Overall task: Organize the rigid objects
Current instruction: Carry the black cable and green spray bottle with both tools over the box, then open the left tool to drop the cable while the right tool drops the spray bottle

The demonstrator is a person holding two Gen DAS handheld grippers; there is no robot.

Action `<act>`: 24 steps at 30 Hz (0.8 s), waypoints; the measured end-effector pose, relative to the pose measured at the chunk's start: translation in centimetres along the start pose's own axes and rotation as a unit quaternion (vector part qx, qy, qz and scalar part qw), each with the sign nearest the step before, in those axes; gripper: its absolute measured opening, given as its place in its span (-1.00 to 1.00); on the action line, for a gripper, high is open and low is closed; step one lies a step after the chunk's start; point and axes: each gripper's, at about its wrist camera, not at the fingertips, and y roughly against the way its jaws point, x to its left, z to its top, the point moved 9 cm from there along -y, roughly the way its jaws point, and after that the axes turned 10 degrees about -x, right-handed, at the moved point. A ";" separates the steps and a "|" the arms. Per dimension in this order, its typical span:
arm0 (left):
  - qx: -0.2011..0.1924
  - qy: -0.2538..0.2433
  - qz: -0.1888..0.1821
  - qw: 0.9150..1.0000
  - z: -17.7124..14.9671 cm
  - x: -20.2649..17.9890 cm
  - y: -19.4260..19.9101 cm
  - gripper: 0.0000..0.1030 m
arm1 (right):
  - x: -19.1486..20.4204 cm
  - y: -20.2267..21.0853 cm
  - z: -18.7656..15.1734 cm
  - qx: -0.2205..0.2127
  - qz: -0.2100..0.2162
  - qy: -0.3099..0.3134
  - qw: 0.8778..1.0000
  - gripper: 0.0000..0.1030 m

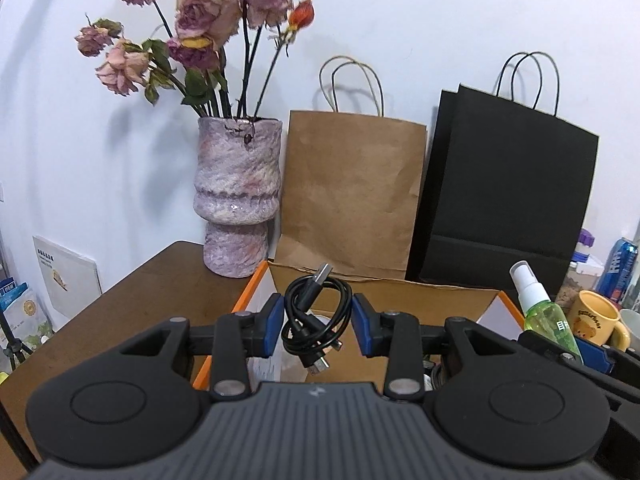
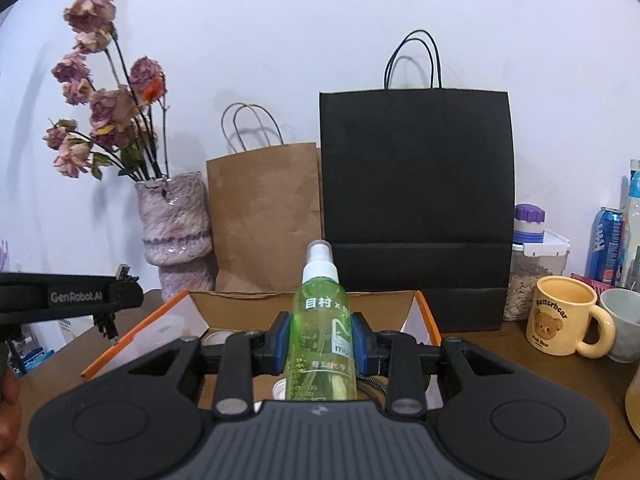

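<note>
Currently logged, largest item first:
Table [image 1: 132,300]: brown wood; everything below stands on it against a white wall.
Black bag [image 2: 416,200]: paper, upright at the wall, handles up, just right of the brown bag.
Brown bag [image 2: 264,212]: paper, upright, between the vase and the black bag.
Vase [image 1: 236,196]: mottled purple, holding dried roses [image 1: 192,24], at the back left of the table.
Box [image 2: 132,332]: open cardboard, orange-edged flaps, in front of both bags; both my claws hang over its opening. Contents mostly hidden behind the claws.
Left claw [image 1: 318,320]: my blue pads are pressed in on a coiled black cable [image 1: 316,316]; the coil hangs between them above the box, one plug pointing up, the others dangling.
Right claw [image 2: 320,346]: my pads are clamped on a green spray bottle [image 2: 322,340], held upright over the box, white nozzle on top.
Mug [image 2: 564,316]: yellow, bear print, on the table right of the box, handle to the right; touches a white cup [image 2: 624,320].
Can [image 2: 606,244]: blue, behind the mug near the wall.
</note>
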 end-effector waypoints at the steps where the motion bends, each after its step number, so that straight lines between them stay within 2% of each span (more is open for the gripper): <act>1: 0.004 -0.002 0.000 1.000 -0.1 0.0 -0.6 -0.28 | -0.1 -0.5 -0.1 0.002 0.000 0.000 1.000 -0.41; 14: 0.033 -0.037 0.008 0.999 -2.2 0.3 -5.8 -0.28 | -0.8 -5.8 -3.0 0.046 0.004 0.008 0.999 -0.41; 24: 0.041 -0.052 -0.003 0.998 -3.2 -0.3 -6.7 -0.25 | -0.8 -7.1 -4.5 0.074 0.009 0.012 0.997 -0.41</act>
